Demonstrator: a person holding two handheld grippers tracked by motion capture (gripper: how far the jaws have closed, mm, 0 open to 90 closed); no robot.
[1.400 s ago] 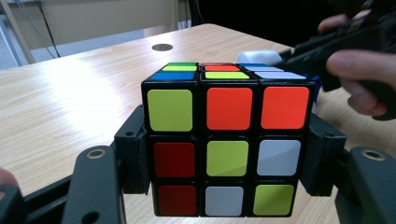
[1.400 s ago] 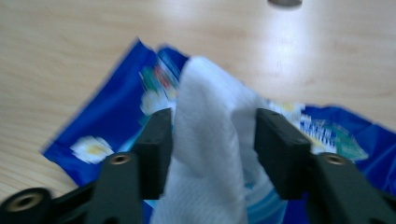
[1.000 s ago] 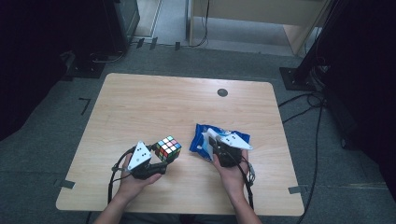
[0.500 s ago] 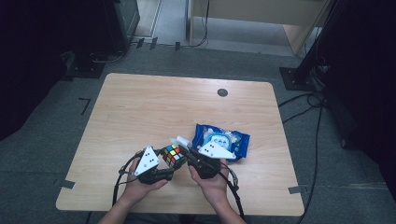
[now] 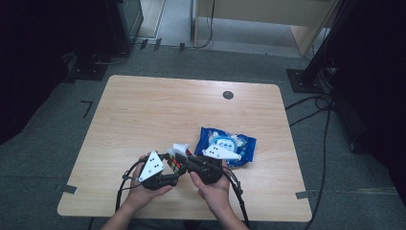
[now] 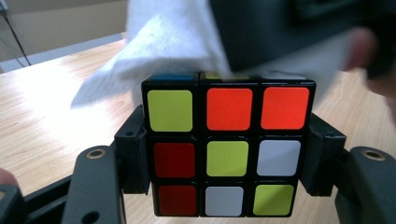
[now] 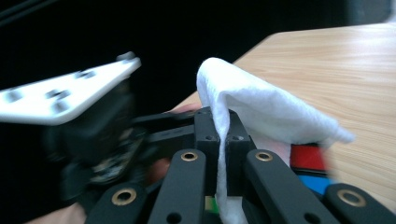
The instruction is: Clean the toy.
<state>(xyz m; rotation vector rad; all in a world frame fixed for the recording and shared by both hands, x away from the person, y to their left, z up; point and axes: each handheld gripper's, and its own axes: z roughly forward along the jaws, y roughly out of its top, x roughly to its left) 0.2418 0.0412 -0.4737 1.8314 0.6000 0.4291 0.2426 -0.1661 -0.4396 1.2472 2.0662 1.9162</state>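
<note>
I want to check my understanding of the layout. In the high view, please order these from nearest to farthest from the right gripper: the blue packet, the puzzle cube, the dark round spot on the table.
From the right gripper:
1. Puzzle cube, just left, between both grippers.
2. Blue packet, to its right.
3. Dark round spot, near the table's far edge.

Dim room, lit tabletop; close objects blur in both gripper views.

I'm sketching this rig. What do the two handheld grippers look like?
Both the left gripper and the right gripper have black bodies, flat black linkage arms with brass-ringed pivots, and a pale three-cornered plate dotted with dark marks on top. A black cable loops from each. Forearms are bare.
</note>
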